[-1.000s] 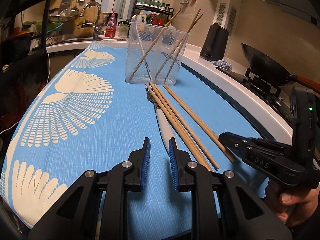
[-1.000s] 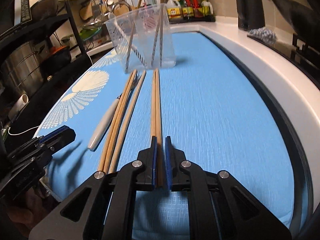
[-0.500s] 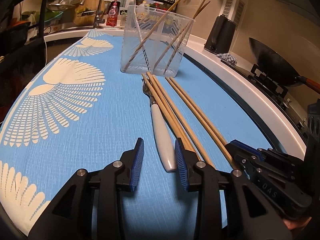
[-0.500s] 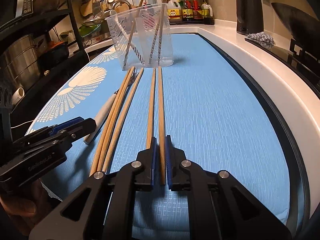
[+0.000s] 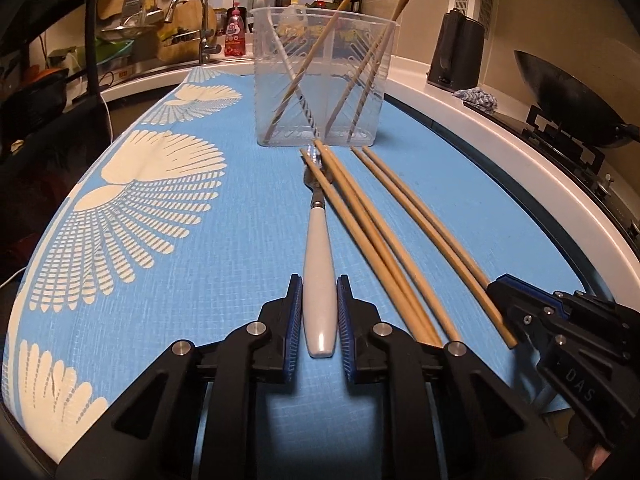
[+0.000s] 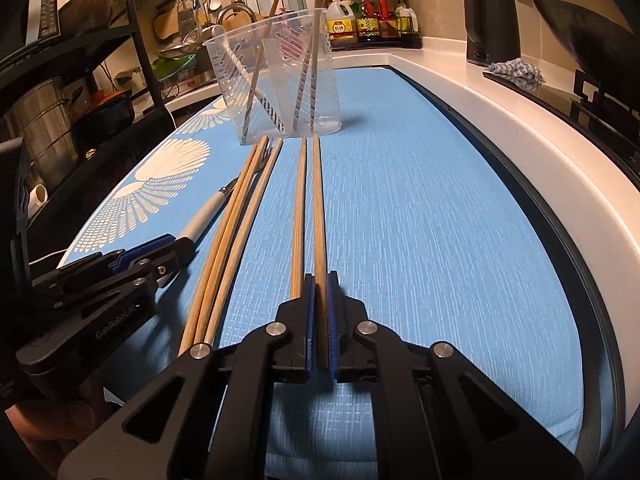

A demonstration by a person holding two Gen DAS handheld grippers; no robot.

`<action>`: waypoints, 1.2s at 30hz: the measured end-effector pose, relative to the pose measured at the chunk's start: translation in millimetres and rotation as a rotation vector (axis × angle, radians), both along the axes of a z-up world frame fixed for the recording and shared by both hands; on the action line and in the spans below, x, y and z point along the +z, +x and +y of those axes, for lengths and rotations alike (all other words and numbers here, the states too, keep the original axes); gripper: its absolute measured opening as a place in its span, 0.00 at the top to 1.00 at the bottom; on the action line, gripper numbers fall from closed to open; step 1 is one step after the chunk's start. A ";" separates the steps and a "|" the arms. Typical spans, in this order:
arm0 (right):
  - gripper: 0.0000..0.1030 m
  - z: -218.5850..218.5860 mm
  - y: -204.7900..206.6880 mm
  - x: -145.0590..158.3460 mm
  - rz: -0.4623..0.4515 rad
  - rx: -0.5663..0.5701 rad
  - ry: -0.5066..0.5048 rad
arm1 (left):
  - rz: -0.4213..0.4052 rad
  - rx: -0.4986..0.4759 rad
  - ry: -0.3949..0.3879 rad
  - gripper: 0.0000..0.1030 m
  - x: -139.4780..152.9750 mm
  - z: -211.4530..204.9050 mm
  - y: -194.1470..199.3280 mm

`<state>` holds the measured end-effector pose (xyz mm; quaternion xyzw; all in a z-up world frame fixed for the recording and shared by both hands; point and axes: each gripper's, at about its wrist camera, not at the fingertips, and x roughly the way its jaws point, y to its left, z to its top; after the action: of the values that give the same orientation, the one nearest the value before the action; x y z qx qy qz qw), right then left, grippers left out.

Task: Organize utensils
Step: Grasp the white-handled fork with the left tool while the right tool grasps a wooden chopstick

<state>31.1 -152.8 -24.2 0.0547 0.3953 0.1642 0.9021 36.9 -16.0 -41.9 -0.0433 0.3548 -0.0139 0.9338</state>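
Left wrist view first: the left gripper (image 5: 319,316) has just been closing, and its blue pads (image 5: 294,328) now sit against both sides of the white-handled metal fork (image 5: 318,280), near the butt of the handle. This fork lies flat on the blue cloth with white fan pattern (image 5: 160,220) that covers the bench, its tines pointing away toward the clear plastic utensil holder (image 5: 320,80). Just beside the fork, on its right, lies a bundle of three bamboo chopsticks (image 5: 372,232), the far ends crossing over the fork's neck. Farther right lies a separate pair of bamboo chopsticks (image 5: 420,216).

From the right wrist view, the right gripper (image 6: 319,320) is clamped on the right stick (image 6: 316,220) of that pair; the left stick (image 6: 298,220) of the pair passes just outside the pads. Both sticks run straight ahead to the holder's base.

Beyond them, the holder stands upright on the cloth with several chopsticks and a white spoon (image 5: 280,52) leaning inside. Behind it are a black kettle (image 5: 456,52), a sink tap (image 5: 192,12) and a dark wok (image 5: 568,96).
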 end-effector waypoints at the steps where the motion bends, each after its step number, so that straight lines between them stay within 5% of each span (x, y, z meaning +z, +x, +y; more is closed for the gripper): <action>1: 0.94 -0.3 -0.1 0.0 0.002 -0.004 0.002 | 0.002 0.002 -0.003 0.83 0.3 4.8 -2.4; 14: 0.94 2.5 -12.4 1.4 0.001 0.004 -0.026 | -0.059 0.040 -0.041 0.83 -3.4 56.5 -49.2; 36: 0.93 3.3 -14.4 1.2 -0.021 0.005 -0.043 | -0.134 0.041 0.004 0.82 -9.3 46.7 -53.0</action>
<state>16.7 -149.5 -23.0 0.0323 0.3893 0.1586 0.9068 -16.1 30.7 -51.2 -0.0478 0.2905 0.0029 0.9557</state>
